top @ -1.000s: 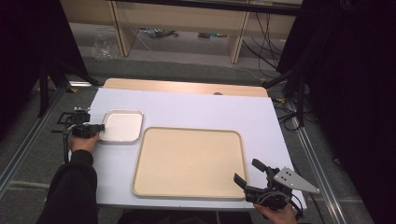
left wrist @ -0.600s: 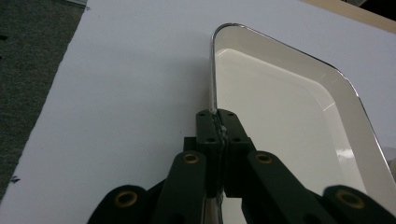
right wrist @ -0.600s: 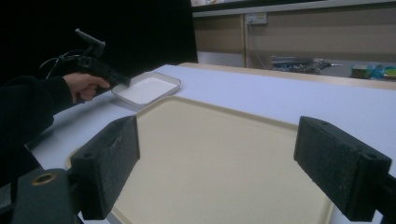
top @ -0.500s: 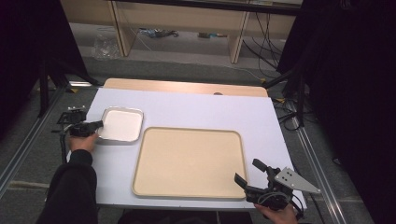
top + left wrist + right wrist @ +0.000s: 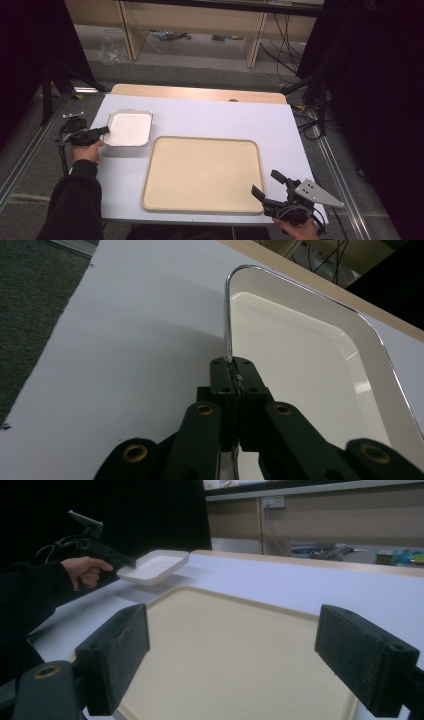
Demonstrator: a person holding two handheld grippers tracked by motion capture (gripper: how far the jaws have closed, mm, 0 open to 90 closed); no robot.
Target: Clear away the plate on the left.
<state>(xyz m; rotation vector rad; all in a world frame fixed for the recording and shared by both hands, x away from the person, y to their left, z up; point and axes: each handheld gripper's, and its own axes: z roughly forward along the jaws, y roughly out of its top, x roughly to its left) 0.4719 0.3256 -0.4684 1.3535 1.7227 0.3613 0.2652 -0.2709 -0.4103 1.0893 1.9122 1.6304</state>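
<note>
A: Nearest, at five o'clock?
B: Right gripper (image 5: 267,187), jaws wide, idle by the tray (image 5: 202,172).
A: Farther, ten o'clock?
B: Left gripper (image 5: 102,131) pinches the dish (image 5: 129,128) rim, lifted; likely carrying. Next: steady lowering onto the tray.

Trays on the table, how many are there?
2. The small white tray is at the table's left, lifted by the left gripper clamping its rim. The big beige tray lies flat mid-table.
</note>
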